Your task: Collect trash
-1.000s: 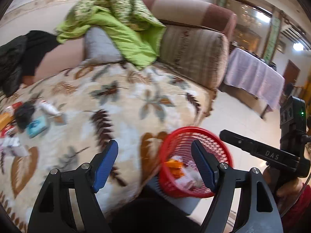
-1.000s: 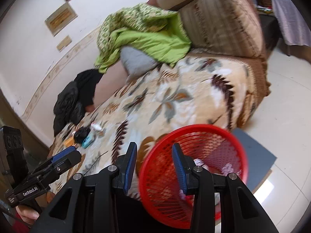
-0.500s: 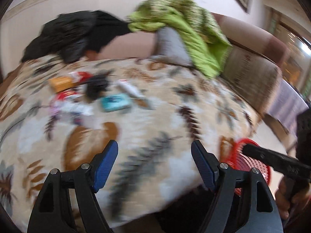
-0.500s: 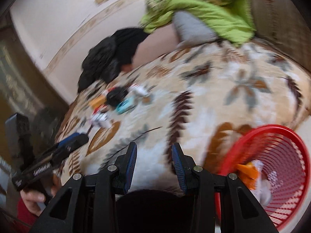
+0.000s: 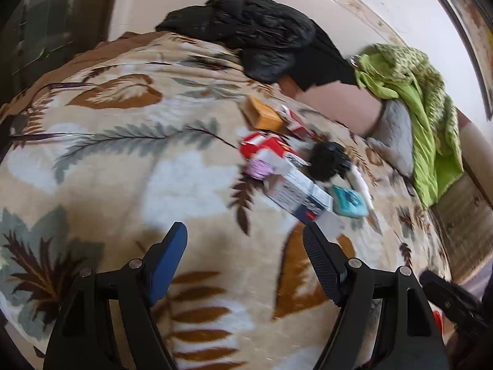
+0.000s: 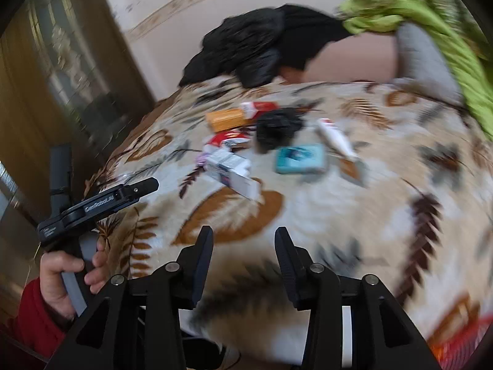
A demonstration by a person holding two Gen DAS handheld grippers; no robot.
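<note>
Left wrist view: trash pile [image 5: 286,166] — cartons, teal packet [image 5: 349,201], black wad [image 5: 326,163] — lies on the leaf-print blanket [image 5: 129,185] toward its far edge, beside black clothing [image 5: 262,30]. Left gripper [image 5: 245,259] released, empty, just short of pile. Right gripper [image 6: 243,254] likewise spread, empty.

A lived-in home sitting room is shown — a sofa draped with a leaf-patterned blanket [image 5: 123,160] fills the view ahead of the claws. A black jacket [image 5: 262,34] and a green quilt [image 5: 422,104] are heaped on the backrest beyond, against a cream wall with a decorative border [image 6: 185,9]. Small household packets [image 6: 234,172] are scattered on the blanket — and a wood-framed glazed door [image 6: 61,61] is seen far left.
</note>
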